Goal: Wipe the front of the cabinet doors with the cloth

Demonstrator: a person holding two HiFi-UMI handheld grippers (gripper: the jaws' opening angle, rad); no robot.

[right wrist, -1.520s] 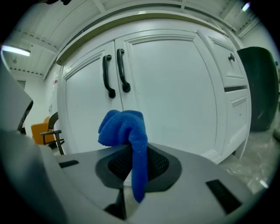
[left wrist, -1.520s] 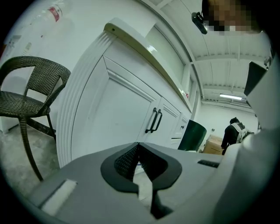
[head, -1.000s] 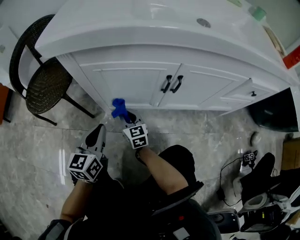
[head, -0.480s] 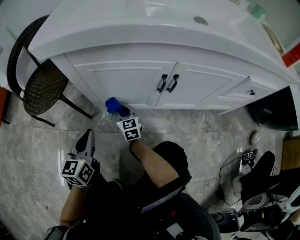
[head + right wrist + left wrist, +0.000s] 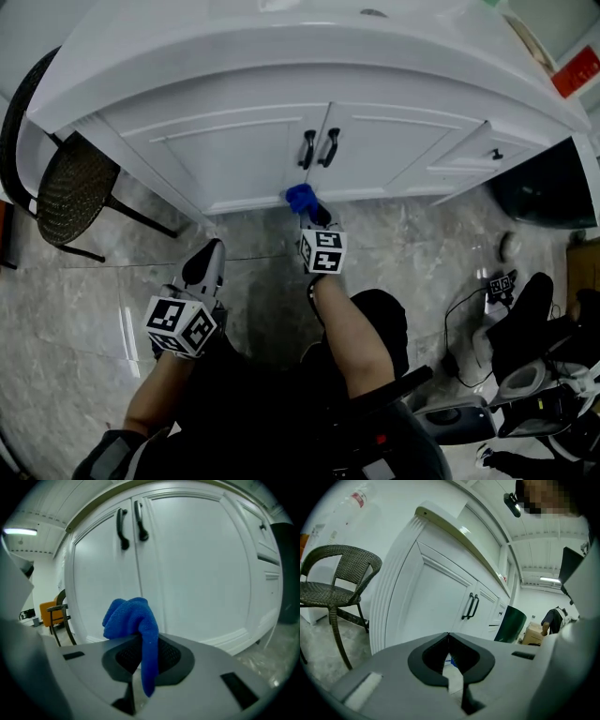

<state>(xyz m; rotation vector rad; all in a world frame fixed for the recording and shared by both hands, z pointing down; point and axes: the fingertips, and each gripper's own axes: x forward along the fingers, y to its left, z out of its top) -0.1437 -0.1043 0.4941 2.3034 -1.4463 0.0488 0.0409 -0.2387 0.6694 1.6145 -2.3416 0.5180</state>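
Two cabinet doors (image 5: 239, 150); one cloth (image 5: 300, 198) pinched by right gripper (image 5: 310, 215) fingers, left gripper (image 5: 212, 247) fingers pressed together.

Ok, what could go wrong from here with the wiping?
The blue cloth is a small bunched wad in the right gripper, so hard jaw tips may scrape the cabinet door. Wiping upward, it could snag on the black handles and pull loose.
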